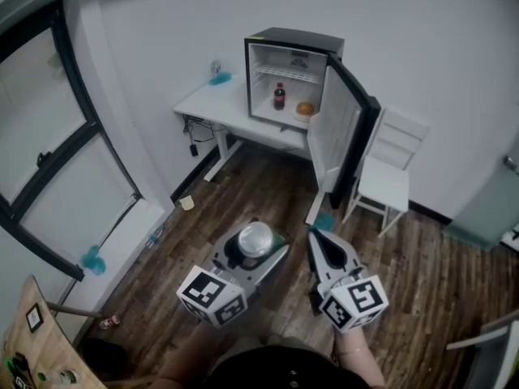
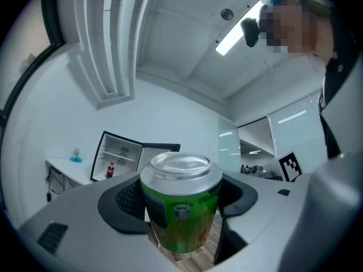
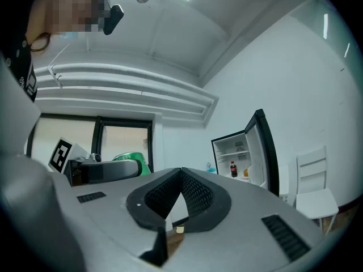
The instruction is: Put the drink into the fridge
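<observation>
The drink, a green can [image 1: 255, 238], sits upright between the jaws of the left gripper [image 2: 180, 204], its silver top uppermost. The jaws clamp the can's sides just below the rim. The upright hold appears meant to let it be set down on its base.

The right gripper [image 3: 180, 177] has its jaws drawn together at the tips with nothing between them. It hangs just beside the left one, apparently free to help if needed.

The fridge [image 1: 290, 40] stands on a white counter [image 1: 212, 105] against the far wall, well apart from both grippers. Its door [image 1: 334, 128] is swung fully open to the right, so no opening step appears to be required.

Inside, a dark cola bottle [image 1: 279, 96] stands on the fridge floor, with a round orange item [image 1: 304, 109] beside it. Bare space shows to the left of the bottle, and the wire shelf above looks largely free.

A white chair [image 1: 389, 177] stands just beyond the open door. A small scrap [image 1: 187, 203] lies on the wooden floor [image 1: 268, 193] near the counter's legs. The floor between the person and the fridge looks passable.

Judgement: the approach remains to be made, and the open door's edge is the main thing to steer around.
</observation>
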Available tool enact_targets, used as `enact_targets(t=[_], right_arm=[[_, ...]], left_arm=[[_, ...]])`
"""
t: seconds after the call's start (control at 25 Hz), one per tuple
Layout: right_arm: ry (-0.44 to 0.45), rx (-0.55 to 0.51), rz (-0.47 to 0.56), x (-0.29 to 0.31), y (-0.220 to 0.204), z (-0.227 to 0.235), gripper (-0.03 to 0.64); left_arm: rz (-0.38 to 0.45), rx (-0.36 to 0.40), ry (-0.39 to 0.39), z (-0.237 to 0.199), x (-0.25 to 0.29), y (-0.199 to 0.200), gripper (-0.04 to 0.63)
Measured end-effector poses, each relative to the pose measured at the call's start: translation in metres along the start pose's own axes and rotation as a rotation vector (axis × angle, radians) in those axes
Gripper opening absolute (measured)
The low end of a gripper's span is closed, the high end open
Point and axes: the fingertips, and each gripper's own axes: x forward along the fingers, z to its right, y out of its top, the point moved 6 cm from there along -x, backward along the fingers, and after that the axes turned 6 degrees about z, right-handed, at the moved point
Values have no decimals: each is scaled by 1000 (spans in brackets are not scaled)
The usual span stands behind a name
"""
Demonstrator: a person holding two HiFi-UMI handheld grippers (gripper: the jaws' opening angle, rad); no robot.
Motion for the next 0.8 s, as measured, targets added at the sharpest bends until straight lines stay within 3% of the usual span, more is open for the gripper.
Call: enact_targets(t=[0.28,0.8], right_arm=[[42,-74,-17,7,5,23,8],[23,-61,-22,37,-5,56,9]], left_arm=[[30,12,16,4,22,-6,330],[0,-16,52,-23,47,-26,330]])
